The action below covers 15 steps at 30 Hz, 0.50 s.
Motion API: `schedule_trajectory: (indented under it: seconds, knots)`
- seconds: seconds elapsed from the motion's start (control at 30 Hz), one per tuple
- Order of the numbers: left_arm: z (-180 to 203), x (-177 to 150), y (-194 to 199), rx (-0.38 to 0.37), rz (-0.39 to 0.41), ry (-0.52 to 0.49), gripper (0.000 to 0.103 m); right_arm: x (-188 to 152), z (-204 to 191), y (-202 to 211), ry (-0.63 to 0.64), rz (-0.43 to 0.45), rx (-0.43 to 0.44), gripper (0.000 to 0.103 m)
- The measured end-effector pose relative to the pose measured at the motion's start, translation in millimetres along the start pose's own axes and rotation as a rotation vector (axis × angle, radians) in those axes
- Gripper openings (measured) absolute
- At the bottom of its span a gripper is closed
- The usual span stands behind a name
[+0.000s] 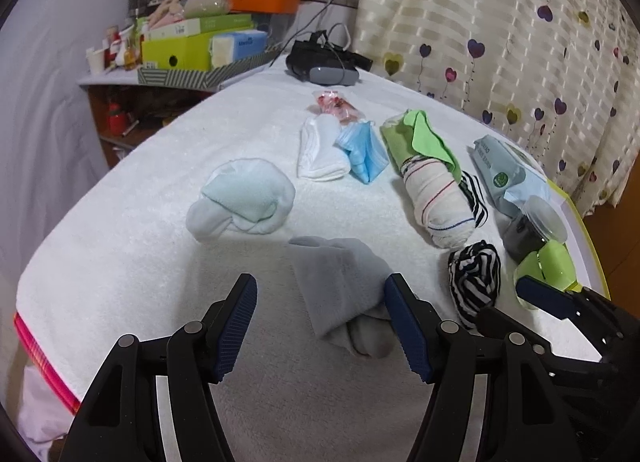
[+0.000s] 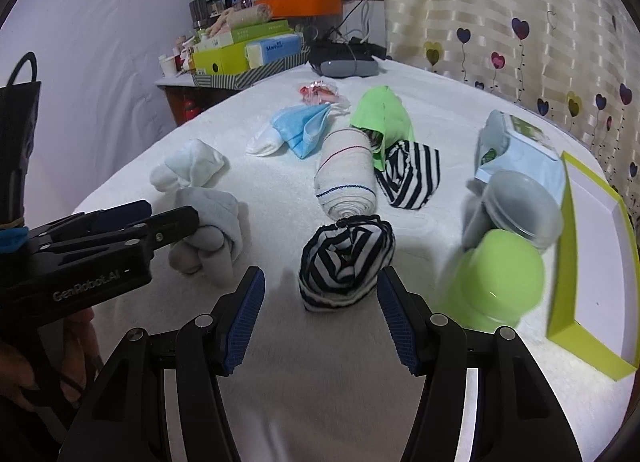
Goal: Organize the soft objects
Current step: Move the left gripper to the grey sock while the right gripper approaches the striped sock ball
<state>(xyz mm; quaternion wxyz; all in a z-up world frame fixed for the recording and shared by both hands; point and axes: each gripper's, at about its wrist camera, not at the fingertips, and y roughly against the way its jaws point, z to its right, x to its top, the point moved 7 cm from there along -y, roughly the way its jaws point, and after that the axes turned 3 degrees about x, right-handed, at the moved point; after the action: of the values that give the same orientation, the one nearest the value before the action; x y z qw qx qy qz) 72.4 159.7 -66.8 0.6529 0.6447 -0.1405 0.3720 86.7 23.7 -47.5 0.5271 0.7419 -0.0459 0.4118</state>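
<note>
While both sets of tongs gape open and empty, the left tongs (image 1: pixel 320 326) straddle a grey sock (image 1: pixel 340 290) and the right tongs (image 2: pixel 320 314) frame a striped sock ball (image 2: pixel 346 262). Beyond them, rolled socks, a face mask (image 1: pixel 362 153) and cloths lie scattered over the white towel (image 1: pixel 120 262). Sorting looks barely begun, and the green tray (image 2: pixel 592 258) holds nothing.

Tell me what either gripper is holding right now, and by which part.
Nothing. The left gripper straddles the grey folded sock, the right gripper the striped rolled sock; both jaws open.
</note>
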Motion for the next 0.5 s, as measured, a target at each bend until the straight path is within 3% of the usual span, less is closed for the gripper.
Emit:
schedule_trajectory:
  seconds: [0.43, 0.47, 0.5]
  knots:
    - [0.9, 1.3, -11.9, -0.025, -0.008, -0.009, 0.067, -1.1, 2.4, -36.7, 0.013, -0.068, -0.038, 0.059]
    - [1.2, 0.9, -11.7, -0.025, -0.008, -0.007, 0.067, -0.9, 3.2, -38.1, 0.014, -0.068, -0.045, 0.056]
    - [1.4, 0.9, -12.0, -0.026, -0.008, -0.006, 0.067, -0.8, 4.0, -39.2, 0.015, -0.069, -0.052, 0.046]
